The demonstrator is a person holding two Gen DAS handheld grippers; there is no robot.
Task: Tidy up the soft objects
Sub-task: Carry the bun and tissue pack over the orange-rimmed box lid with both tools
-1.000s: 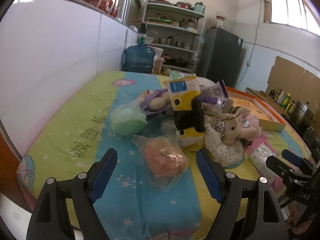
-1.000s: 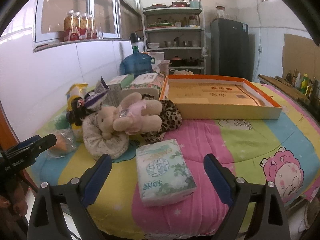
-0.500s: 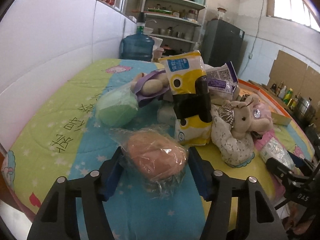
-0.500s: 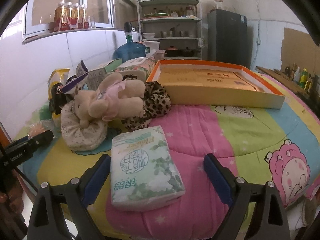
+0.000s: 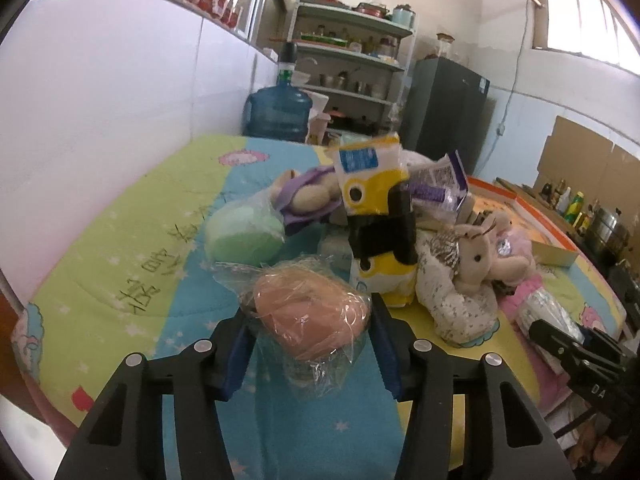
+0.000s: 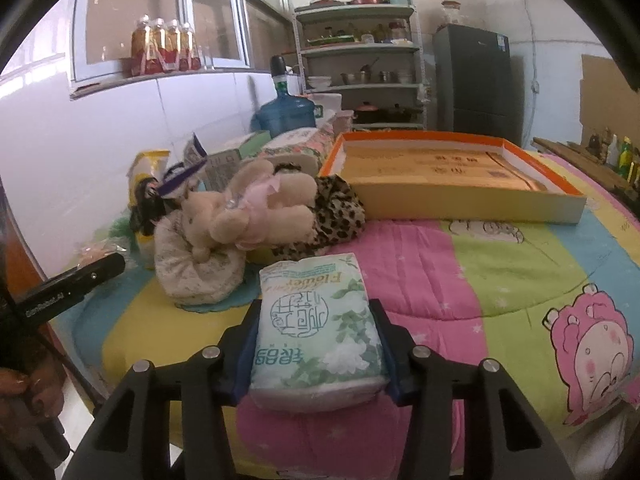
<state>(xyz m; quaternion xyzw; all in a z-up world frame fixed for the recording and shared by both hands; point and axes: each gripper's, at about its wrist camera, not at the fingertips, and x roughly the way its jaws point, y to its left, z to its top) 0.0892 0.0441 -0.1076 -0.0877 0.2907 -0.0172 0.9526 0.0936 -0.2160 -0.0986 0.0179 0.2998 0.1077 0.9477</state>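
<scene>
My left gripper (image 5: 310, 340) is shut on an orange sponge in a clear plastic bag (image 5: 310, 316), low over the quilt. My right gripper (image 6: 316, 344) is shut on a green and white tissue pack (image 6: 316, 332) that lies on the quilt. Behind it are a beige plush rabbit (image 6: 256, 212) on a spotted cushion (image 6: 196, 268) and a leopard-print cloth (image 6: 336, 216). In the left wrist view a green sponge in a bag (image 5: 244, 236), a yellow and black pack (image 5: 380, 224) and the plush rabbit (image 5: 480, 252) stand behind the orange sponge.
An orange-rimmed shallow box (image 6: 460, 200) lies at the back right of the colourful quilt (image 6: 520, 272). Tissue boxes (image 6: 296, 148) and a blue water jug (image 6: 286, 116) stand at the back. A white tiled wall (image 5: 100, 120) runs along the left.
Both grippers have moved forward and closed: the left on the bagged orange sponge, the right on the tissue pack.
</scene>
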